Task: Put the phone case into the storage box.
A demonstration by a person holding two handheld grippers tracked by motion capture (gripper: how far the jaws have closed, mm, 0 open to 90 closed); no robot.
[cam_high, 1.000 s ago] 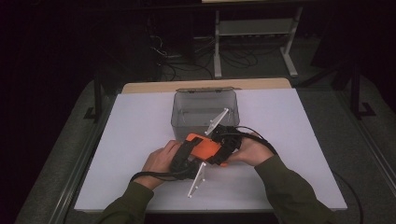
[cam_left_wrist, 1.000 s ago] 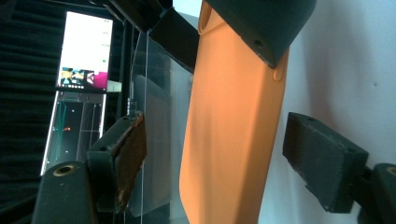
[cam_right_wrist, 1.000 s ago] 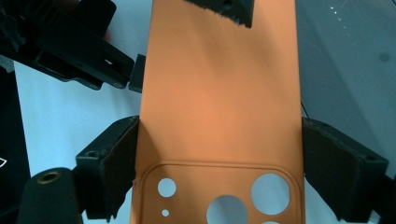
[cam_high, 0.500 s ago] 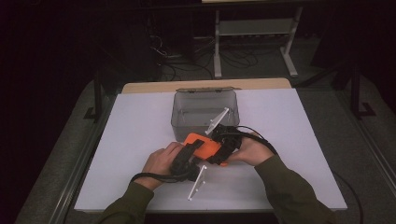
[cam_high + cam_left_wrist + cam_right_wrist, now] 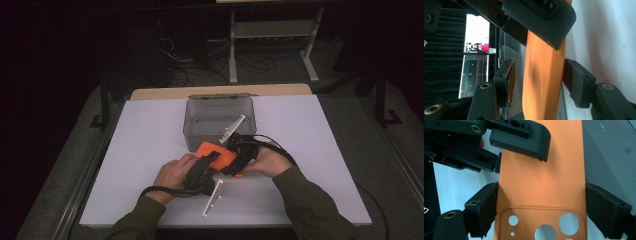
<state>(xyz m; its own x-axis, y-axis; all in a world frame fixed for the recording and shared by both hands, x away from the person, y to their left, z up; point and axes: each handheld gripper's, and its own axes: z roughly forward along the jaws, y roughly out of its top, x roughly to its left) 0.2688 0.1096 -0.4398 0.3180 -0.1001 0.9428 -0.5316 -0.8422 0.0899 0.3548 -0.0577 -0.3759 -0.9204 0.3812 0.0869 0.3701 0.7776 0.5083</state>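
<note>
While the right gripper (image 5: 541, 210) clamps the orange phone case (image 5: 541, 182) by its two long edges near the camera cut-outs, the left gripper (image 5: 539, 82) straddles the case's other end. In the high view the case (image 5: 216, 152) sits off the white table (image 5: 325, 150), just in front of the clear box (image 5: 220, 120), between the person's two hands.

In the right gripper view both pads (image 5: 490, 207) press the case's sides, so that hand looks to be the one carrying it. Holding it across the width keeps the flat back free for the other tool.

The left gripper's jaws have just been closing with the case between them. In its own view the case (image 5: 541, 75) stands edge-on: the right pad (image 5: 574, 80) seems to meet it, while a gap shows at the left pad (image 5: 510, 82). I judge this grip unfinished, a hand-over or two-handed hold in the making.

Because the case is soft and thin, a squeeze across its faces may bend it, so the second grip wants care before the first lets go.
</note>
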